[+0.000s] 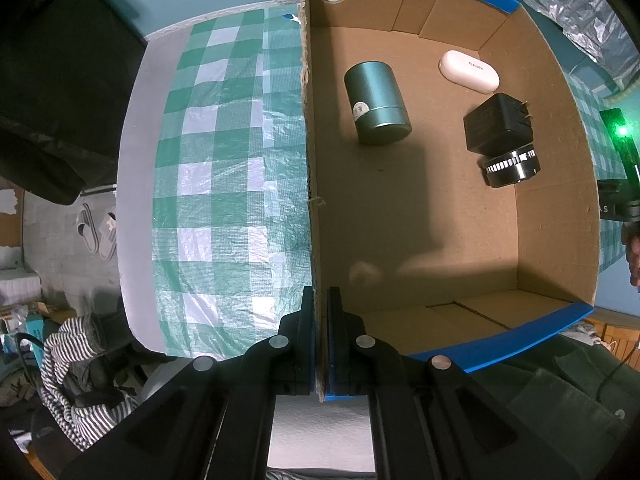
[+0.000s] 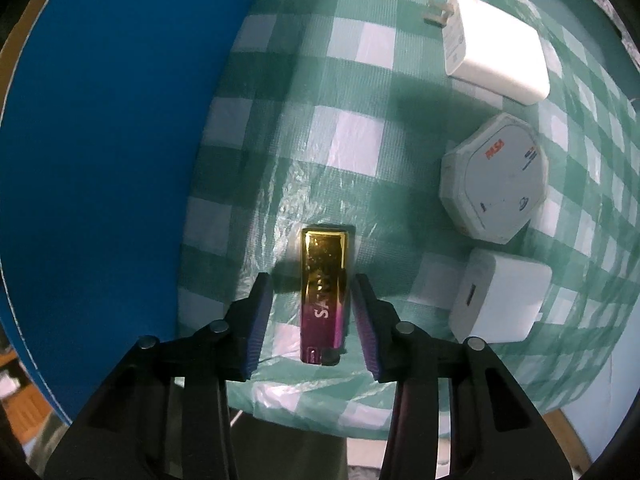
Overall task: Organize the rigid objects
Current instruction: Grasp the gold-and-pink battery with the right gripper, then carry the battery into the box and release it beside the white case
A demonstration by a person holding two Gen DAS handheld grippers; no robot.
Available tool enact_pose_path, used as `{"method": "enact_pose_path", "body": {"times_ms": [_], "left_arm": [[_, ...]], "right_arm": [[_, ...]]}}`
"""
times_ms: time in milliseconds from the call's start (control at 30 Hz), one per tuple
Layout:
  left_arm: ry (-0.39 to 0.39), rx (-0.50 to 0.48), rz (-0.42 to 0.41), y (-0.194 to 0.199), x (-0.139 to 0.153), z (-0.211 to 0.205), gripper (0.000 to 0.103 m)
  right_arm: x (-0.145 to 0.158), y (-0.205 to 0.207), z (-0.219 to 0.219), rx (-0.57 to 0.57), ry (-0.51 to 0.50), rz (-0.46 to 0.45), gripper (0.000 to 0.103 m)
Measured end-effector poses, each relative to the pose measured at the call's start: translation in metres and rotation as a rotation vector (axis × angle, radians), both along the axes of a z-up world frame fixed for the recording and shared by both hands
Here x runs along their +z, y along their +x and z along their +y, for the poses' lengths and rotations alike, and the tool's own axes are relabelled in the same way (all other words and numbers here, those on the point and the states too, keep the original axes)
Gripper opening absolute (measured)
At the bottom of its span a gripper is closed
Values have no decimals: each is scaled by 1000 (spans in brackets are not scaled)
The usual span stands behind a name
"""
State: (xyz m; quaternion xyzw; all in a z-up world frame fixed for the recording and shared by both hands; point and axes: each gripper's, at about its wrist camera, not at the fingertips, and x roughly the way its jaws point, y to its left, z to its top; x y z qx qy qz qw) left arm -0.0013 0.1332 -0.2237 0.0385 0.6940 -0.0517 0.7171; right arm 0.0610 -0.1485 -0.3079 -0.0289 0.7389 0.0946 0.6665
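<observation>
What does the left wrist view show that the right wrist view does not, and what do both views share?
Only the left wrist view shows the inside of the cardboard box, holding a green canister, a white case, a black adapter and a black ring-shaped part; the left gripper is shut on the box wall. Only the right wrist view shows the open right gripper straddling a gold and pink USB stick, with a white charger, an octagonal white box and a white cube adapter. Both show the green checked tablecloth and the box's blue outside.

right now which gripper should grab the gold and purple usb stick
Right. The right gripper is open with the usb stick lying between its fingers on the checked cloth. The left gripper is shut on the cardboard box wall.
</observation>
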Motion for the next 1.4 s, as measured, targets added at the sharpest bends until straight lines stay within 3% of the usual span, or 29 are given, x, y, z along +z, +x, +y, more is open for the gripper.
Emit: {"method": "enact_pose_path", "body": {"times_ms": [100,133,167,467,1400], "left_arm": [[-2,2,3,0,-1,0,4],[-3,3,4,0,-2,-1,4],[-4,4,4,0,-2,-1,4],[-6,4,5,0,-2,2,4],[-4,-3,1,2,0,1,4]], "right_arm": [[-2,-5,4,4,-11,-8,37],[-2,-5,4,7,-29,-15,27],[-2,-6,5,14,-54,-24,23],[2,-15,-9,4,-32,-24,23],[114,13,13,138,37,-130,23]]}}
